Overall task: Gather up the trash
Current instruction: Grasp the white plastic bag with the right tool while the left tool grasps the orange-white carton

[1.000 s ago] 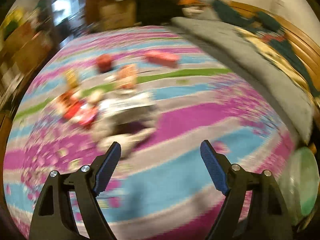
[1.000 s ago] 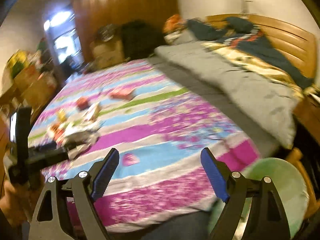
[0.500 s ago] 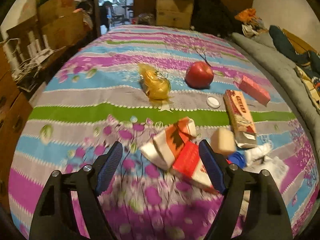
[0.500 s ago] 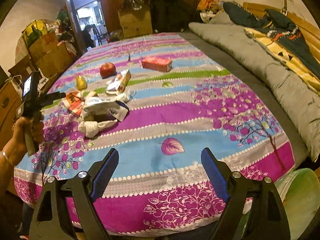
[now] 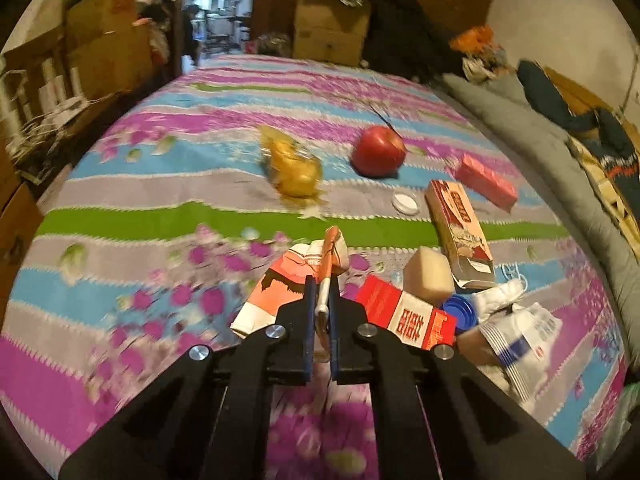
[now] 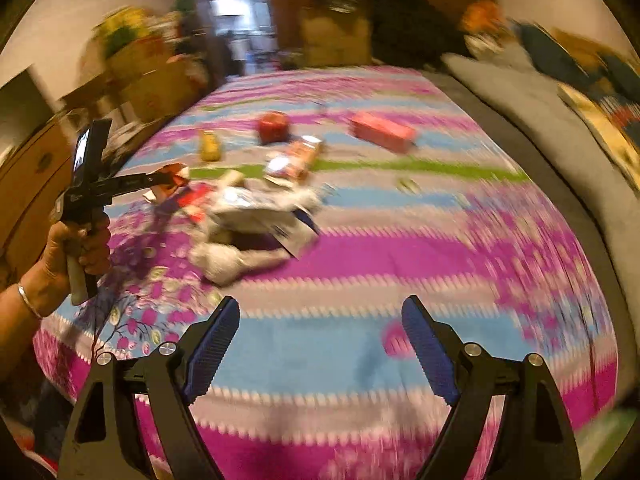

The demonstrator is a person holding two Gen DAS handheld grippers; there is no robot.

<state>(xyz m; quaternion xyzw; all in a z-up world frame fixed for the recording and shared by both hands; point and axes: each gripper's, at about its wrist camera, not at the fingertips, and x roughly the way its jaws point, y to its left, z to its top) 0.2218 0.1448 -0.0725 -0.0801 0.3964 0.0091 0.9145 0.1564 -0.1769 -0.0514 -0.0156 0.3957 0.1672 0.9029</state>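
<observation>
Left claw point(image 5: 321, 300) pinching orange-white carton point(image 5: 280, 284) over striped floral bedspread point(image 5: 180, 216).

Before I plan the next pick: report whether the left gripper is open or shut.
Shut. In the left wrist view the left gripper has its pads pinched on an edge of the orange-and-white carton, with almost no gap between them.

A home bedroom: a bed point(image 5: 192, 184) with a striped floral sheet, a grey quilt point(image 5: 532, 140) along its side, cardboard boxes point(image 5: 332, 28) beyond its far end.
</observation>
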